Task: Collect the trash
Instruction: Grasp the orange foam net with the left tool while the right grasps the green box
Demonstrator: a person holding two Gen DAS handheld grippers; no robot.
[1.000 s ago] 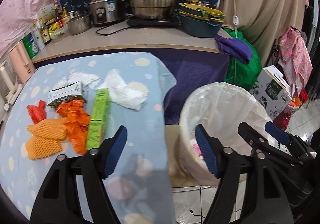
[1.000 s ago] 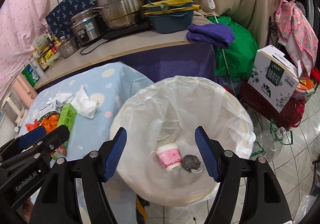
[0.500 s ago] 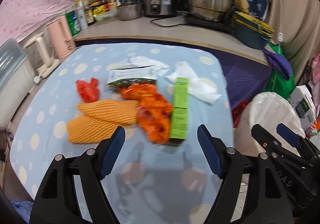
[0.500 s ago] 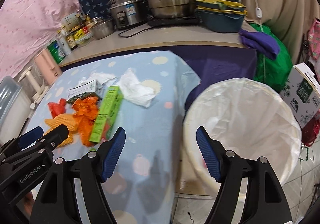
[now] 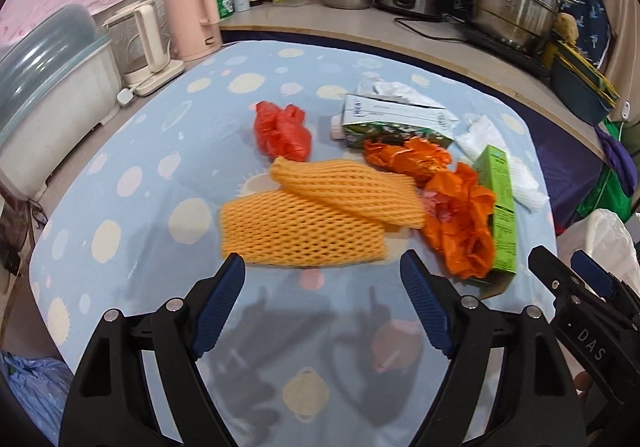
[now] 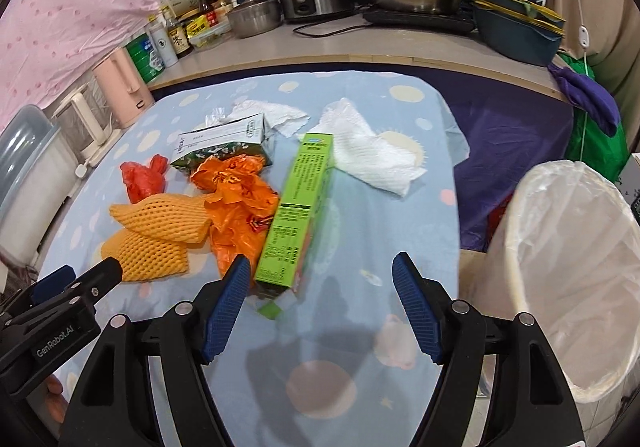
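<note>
Green box (image 6: 296, 214) flat on table (image 6: 360, 327), long axis running toward counter (image 6: 320, 47), near end beside right gripper (image 6: 320, 297), unclenched, empty. Left gripper (image 5: 322, 295) opening, empty.

The right gripper (image 6: 320, 297) hangs open over a dotted blue tablecloth (image 6: 400, 119), nothing between its jaws, its left pad just beside the near end of a green box (image 6: 298, 213). Left of the box lie orange wrap (image 6: 240, 203) and foam nets (image 6: 160, 231); tissue (image 6: 372, 155) lies beyond, a lined bin (image 6: 572, 271) at right.
</note>
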